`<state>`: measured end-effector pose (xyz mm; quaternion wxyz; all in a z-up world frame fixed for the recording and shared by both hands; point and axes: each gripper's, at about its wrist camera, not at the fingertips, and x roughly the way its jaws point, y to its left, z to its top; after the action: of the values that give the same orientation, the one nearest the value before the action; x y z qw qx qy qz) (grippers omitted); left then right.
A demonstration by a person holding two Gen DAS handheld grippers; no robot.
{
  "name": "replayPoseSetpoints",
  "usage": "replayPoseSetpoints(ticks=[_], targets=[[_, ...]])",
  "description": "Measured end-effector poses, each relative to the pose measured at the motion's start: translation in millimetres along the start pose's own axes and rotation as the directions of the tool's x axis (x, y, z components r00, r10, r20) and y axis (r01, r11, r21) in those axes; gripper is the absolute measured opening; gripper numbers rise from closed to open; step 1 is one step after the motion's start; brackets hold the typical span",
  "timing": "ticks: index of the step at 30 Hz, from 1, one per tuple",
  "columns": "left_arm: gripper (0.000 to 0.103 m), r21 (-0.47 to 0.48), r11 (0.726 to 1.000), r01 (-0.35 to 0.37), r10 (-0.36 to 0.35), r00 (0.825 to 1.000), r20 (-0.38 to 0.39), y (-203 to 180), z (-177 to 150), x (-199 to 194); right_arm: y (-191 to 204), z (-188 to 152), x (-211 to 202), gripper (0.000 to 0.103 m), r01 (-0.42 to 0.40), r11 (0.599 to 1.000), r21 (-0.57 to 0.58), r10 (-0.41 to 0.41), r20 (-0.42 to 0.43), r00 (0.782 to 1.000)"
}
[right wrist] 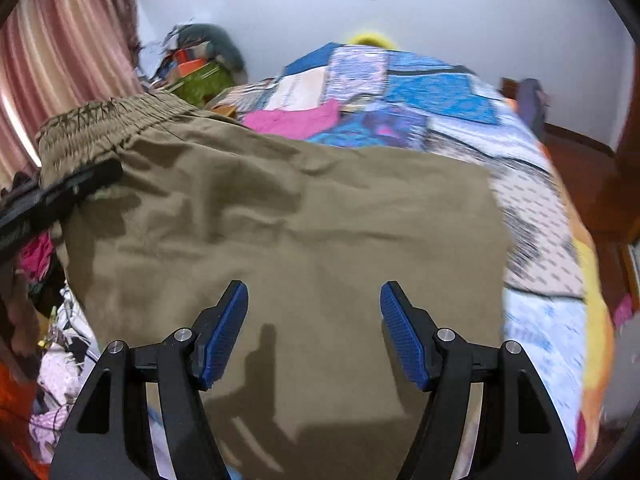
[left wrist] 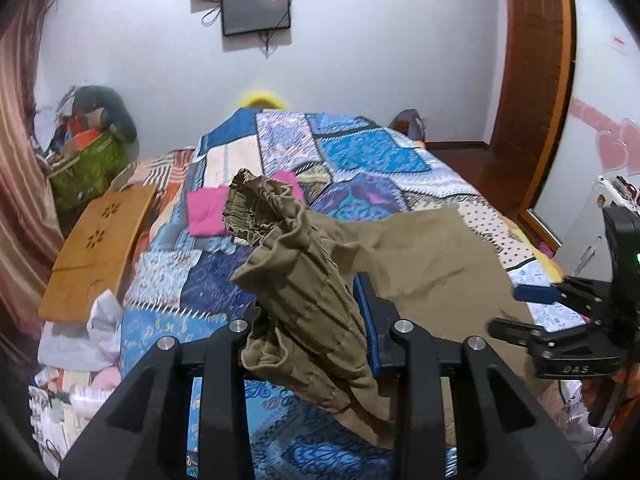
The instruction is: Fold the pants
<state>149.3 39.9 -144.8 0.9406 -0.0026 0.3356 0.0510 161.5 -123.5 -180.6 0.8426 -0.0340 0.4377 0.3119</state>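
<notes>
Olive-brown pants (right wrist: 288, 232) lie spread on the patchwork quilt (right wrist: 432, 92). My left gripper (left wrist: 316, 312) is shut on the bunched waistband end of the pants (left wrist: 304, 280) and holds it lifted above the bed. It shows at the left edge of the right wrist view (right wrist: 60, 200), by the elastic waistband (right wrist: 116, 120). My right gripper (right wrist: 314, 332) is open and empty, just above the flat pants fabric. It also shows in the left wrist view (left wrist: 516, 308) at the right, over the pants' edge.
A pink garment (left wrist: 208, 210) lies on the quilt (left wrist: 360, 148) beyond the pants. A wooden lap tray (left wrist: 100, 248) sits left of the bed, with clothes and clutter (left wrist: 80, 340) below it. A green bag (left wrist: 88, 164) stands by the curtain. A wooden door (left wrist: 528, 80) is at right.
</notes>
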Motion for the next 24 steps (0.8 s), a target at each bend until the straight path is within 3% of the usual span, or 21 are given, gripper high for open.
replayPoseSetpoints(ticks=[3,9,14,24], targets=[[0.033,0.026,0.999,0.018,-0.019,1.000,0.019,-12.5,5.9,-4.7,-24.6,-18.6,-11.9,0.065,0.075,0.997,0.034,-0.075,-0.016,0.997],[0.029,0.082,0.995,0.056,-0.060,0.997,0.046,-40.0,14.5,-10.8,-65.1,-53.7,-22.9,0.065,0.126,0.981,0.148,-0.120,-0.051,0.991],[0.028,0.124,0.988,0.090,-0.097,0.994,0.049,-61.3,20.2,-13.2,-74.2,-71.1,-9.7,0.065,0.117,0.972,0.203,-0.098,-0.105,0.990],[0.026,0.193,0.961,0.200,-0.206,0.979,0.012,-103.5,25.8,-10.1,-75.4,-81.6,-7.3,0.065,0.092,0.969,0.229,-0.078,-0.070,0.994]])
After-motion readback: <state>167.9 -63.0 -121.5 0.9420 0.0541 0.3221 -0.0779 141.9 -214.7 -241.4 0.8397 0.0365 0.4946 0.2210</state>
